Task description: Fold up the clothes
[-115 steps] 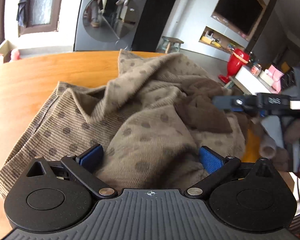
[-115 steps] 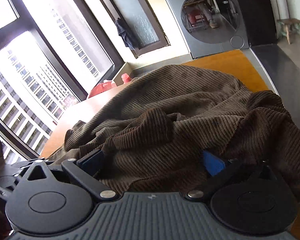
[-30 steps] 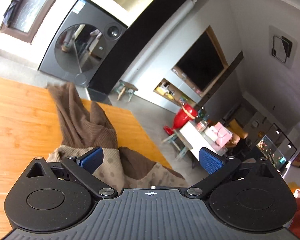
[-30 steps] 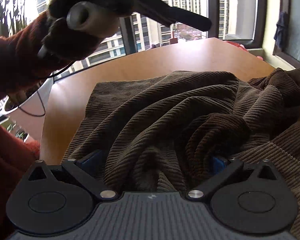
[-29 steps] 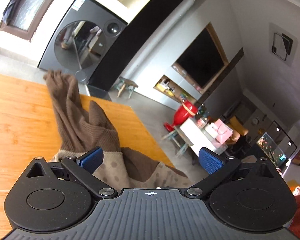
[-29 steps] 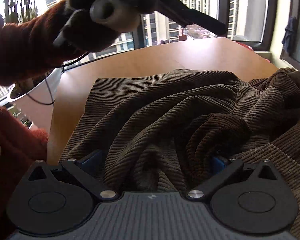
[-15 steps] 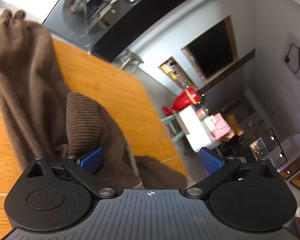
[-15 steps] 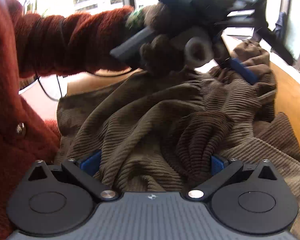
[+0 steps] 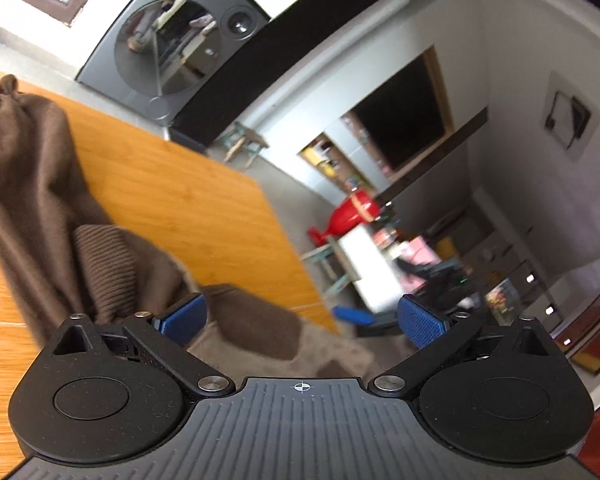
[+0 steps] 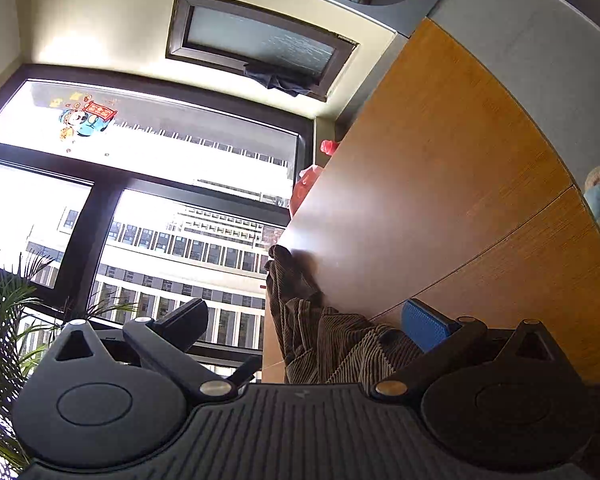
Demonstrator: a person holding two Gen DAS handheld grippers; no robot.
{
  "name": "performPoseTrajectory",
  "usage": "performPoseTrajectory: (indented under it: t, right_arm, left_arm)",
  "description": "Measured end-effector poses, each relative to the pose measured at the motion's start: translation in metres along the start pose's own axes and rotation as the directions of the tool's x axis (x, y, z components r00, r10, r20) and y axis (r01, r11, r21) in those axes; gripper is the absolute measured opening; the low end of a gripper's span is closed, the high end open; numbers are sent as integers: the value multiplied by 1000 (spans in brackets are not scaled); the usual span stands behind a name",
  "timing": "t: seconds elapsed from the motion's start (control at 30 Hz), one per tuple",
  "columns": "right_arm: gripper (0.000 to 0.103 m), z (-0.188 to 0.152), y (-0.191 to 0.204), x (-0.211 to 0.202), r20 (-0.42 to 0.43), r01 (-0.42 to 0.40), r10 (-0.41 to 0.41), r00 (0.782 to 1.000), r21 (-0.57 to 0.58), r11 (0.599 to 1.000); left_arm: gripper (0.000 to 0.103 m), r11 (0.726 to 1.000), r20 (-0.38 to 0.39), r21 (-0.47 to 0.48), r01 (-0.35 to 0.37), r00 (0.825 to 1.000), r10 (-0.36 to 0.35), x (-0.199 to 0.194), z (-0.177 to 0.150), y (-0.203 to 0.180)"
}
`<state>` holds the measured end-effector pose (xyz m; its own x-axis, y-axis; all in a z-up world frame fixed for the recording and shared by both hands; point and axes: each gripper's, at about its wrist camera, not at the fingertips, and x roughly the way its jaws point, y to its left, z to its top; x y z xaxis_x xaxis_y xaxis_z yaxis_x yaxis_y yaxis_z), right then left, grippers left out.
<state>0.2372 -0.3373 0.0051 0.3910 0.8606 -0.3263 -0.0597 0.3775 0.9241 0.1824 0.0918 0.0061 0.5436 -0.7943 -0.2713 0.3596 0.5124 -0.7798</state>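
Left gripper (image 9: 300, 318) is sitting with its jaws spread wide, blue pads (image 9: 420, 320) far apart. The brown sweater (image 9: 32, 200) is lying under and in front of it on the wooden table (image 9: 172, 200), one dark stretch running away up the left side and a ribbed bit bunching just beside the left pad. Cloth is passing below the gap, but nothing is getting pinched there, and I can't tell if the left pad is actually touching the knit or just sitting over it.

Right gripper (image 10: 308, 320) is tilted hard, so the table (image 10: 440, 200) is standing up on the right and the window (image 10: 140, 200) is filling the left. Its jaws are spread about as wide too. The sweater (image 10: 332, 344) is bunching up between the fingers close to the body, ribbed folds lying against the right pad (image 10: 424, 324) and trailing up along the table edge. The left finger is hanging in open air in front of the window, so it's not clamping anything, the fabric is just resting in the opening.

Washer (image 9: 172, 48) is sitting past the far end of the table
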Motion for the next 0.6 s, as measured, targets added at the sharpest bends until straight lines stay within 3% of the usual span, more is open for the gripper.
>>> performPoseTrajectory:
  t: [0.07,0.13,0.3,0.47,0.6]
  right_arm:
    - [103,-4,-5,19,-38,11,-11,999,-4,1000]
    - [103,-14,-8,37,-57,16,-17,998,-16,1000]
    - [103,-22,-10,26,-39,7,-9,999,-58,998]
    - [103,-32,-10,36,-49,23,-28,998,-110,994]
    - [103,-47,7,39,-40,29,-40,998,-231,973]
  left_arm:
    - [103,998,-6,-64,21,1000,-21,15,9,3]
    - [103,993,-40,-110,-41,999,37,34,12,15]
    - [103,960,-126,-208,-188,978,164,80,19,43]
    - [103,953,-125,-213,-214,974,190,88,21,42]
    - [103,955,-133,-162,-250,964,230,77,18,34]
